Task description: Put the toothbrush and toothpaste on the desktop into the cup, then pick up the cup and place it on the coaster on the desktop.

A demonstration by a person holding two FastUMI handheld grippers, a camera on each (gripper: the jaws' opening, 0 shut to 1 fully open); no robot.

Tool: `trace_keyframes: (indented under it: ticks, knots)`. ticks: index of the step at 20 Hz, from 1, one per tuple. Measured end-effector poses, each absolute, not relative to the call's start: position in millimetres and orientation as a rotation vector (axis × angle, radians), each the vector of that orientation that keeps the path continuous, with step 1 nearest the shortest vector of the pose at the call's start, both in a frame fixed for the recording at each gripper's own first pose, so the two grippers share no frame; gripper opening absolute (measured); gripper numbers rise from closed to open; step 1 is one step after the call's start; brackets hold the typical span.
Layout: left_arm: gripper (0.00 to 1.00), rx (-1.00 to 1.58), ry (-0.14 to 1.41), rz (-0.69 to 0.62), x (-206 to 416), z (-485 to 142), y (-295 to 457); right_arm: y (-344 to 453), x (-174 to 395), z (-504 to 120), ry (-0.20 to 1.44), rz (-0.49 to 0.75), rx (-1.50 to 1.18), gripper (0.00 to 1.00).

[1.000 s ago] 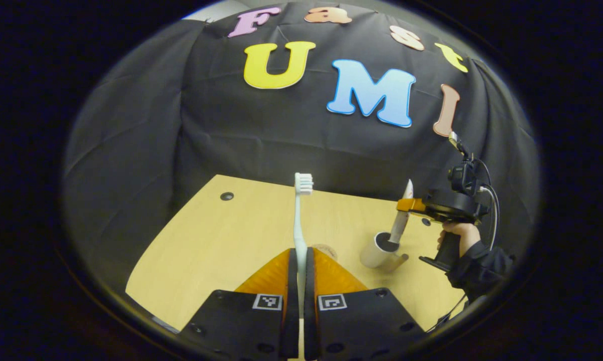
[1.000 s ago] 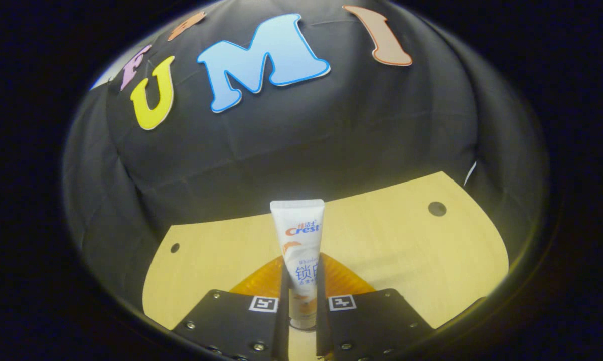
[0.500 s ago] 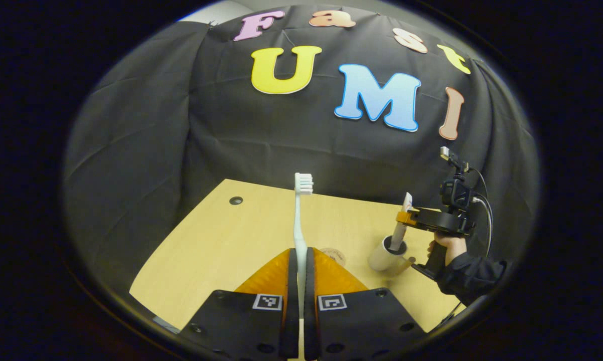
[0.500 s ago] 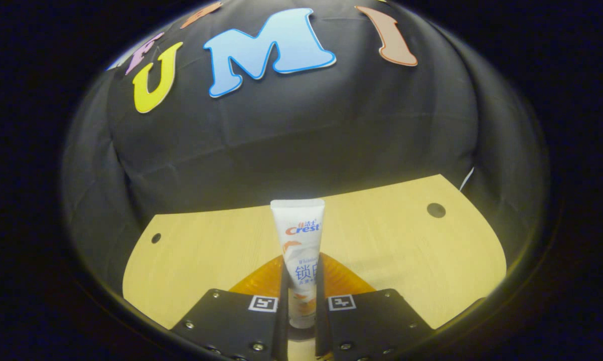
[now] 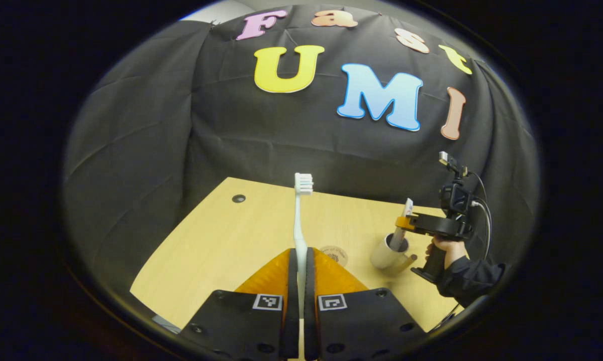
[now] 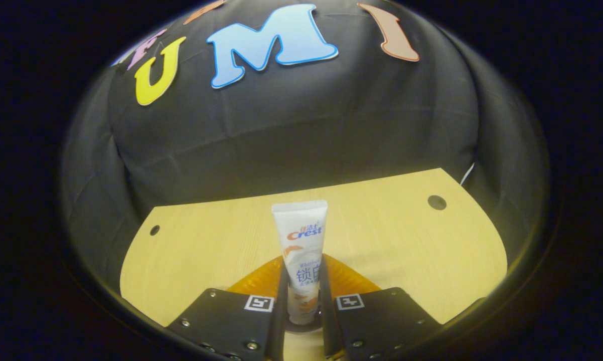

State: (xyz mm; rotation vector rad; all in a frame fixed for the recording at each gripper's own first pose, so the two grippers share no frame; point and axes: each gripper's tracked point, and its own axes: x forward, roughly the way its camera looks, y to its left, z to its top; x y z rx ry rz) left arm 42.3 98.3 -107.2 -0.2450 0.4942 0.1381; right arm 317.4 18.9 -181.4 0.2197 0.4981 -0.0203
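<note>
Two grippers were loaded at this moment, one item each, above the pale wooden desktop (image 5: 221, 235). Largest of the task's things, the white cup (image 5: 386, 253) stood upright near the desktop's far right side in the left gripper view, handle turned toward the person's hand (image 5: 444, 246); it looked rigid and probably the heaviest piece, and if ceramic it would chip on a hard knock, so a firm pinch across the rim wall or through the handle seemed the safest hold. Next came the toothpaste tube (image 6: 301, 260), clenched between the right gripper (image 6: 302, 301) fingers around its lower body, crimped end up, while the left gripper view showed its lower end already inside the cup's mouth; a soft, light tube like that would likely dent under pressure and could slide when let go, so the drop should be short. Then the toothbrush (image 5: 300, 215), bristles up, its handle clamped low by the left gripper (image 5: 298, 281): light, stiff, slim and smooth, it might twist in a loose grip, and holding near the handle's middle suited steering it into the cup. Smallest, the round coaster (image 5: 335, 253) lay flat just left of the cup, apart from it, waiting.
</note>
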Motion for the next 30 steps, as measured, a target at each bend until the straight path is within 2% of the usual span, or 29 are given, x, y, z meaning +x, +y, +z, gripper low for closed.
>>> trace_keyframes:
  ticks: [4, 5, 9, 19, 24, 25, 26, 27, 30]
  knots:
    - [0.12, -0.250, 0.494, 0.135, 39, -109, 98, 19, 313, -179, 0.502, -0.023, 0.218, 0.26]
    - [0.12, -0.252, 0.492, 0.134, 39, -109, 99, 18, 313, -180, 0.505, -0.026, 0.214, 0.34]
    - [0.12, -0.255, 0.489, 0.127, 39, -109, 97, 15, 309, -178, 0.507, -0.038, 0.212, 0.38]
    - [0.12, -0.243, 0.457, 0.067, 48, -100, 79, -5, 298, -124, 0.396, -0.065, 0.311, 0.40]
    - [0.12, -0.225, 0.408, -0.008, 64, -88, 54, -30, 275, -91, 0.324, -0.085, 0.334, 0.40]
    - [0.12, -0.219, 0.399, -0.024, 68, -86, 49, -36, 269, -86, 0.317, -0.088, 0.333, 0.43]
    - [0.12, -0.212, 0.389, -0.041, 73, -84, 43, -40, 262, -82, 0.311, -0.090, 0.331, 0.37]
    - [0.12, -0.204, 0.380, -0.057, 78, -82, 38, -44, 256, -79, 0.303, -0.092, 0.330, 0.40]
    - [0.12, -0.182, 0.350, -0.106, 95, -74, 20, -56, 237, -71, 0.288, -0.103, 0.334, 0.39]
